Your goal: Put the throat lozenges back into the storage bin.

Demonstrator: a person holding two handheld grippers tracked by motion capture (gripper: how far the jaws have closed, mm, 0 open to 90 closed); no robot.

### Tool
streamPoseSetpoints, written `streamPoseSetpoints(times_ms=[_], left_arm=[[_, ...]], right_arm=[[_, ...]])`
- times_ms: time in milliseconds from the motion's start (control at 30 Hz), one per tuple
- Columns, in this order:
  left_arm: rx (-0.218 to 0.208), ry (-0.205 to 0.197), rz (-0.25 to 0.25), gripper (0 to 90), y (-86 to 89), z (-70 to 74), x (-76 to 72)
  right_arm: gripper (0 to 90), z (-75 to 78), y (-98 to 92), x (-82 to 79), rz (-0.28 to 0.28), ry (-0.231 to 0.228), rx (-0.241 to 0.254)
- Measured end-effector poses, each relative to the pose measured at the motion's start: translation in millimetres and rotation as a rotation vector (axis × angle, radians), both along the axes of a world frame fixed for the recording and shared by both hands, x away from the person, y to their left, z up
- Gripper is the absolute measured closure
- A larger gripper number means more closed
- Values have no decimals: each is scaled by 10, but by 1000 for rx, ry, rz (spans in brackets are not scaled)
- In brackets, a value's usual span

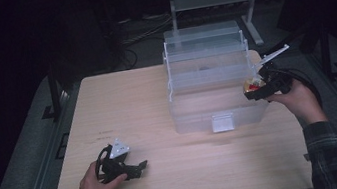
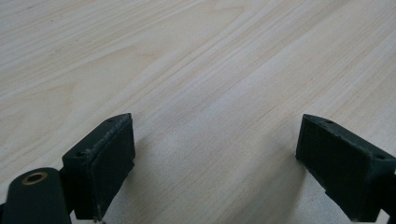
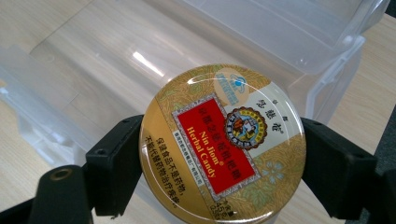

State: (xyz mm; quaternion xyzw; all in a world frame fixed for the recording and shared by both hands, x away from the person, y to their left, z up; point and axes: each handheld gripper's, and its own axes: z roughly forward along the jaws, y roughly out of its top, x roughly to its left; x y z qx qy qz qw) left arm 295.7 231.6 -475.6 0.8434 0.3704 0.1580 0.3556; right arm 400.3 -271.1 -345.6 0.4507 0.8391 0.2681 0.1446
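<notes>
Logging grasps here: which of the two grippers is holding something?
The right gripper: its fingers clamp a round candy tin beside the clear box. The left gripper rests open on the table.

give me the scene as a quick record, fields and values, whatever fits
surface: light wood table
container: clear plastic storage box, lid open, standing on the table's far right part
held item: round herbal candy tin, gold with a red label
right gripper: shut on the tin, at the box's right edge
left gripper: open, nothing between its jaws, low over bare table at the near left
hands: one on each gripper, right sleeve plaid
</notes>
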Motion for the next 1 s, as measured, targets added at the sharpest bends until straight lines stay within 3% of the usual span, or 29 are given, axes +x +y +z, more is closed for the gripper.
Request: streamPoseSetpoints(times_ms=[533,1000], left_arm=[[0,0,0,109,0,0,0],[1,0,-1,109,1,0,1]], right_arm=[[183,-82,-6,47,-10,20,-6],[163,-20,-41,-16,-15,-6,10]])
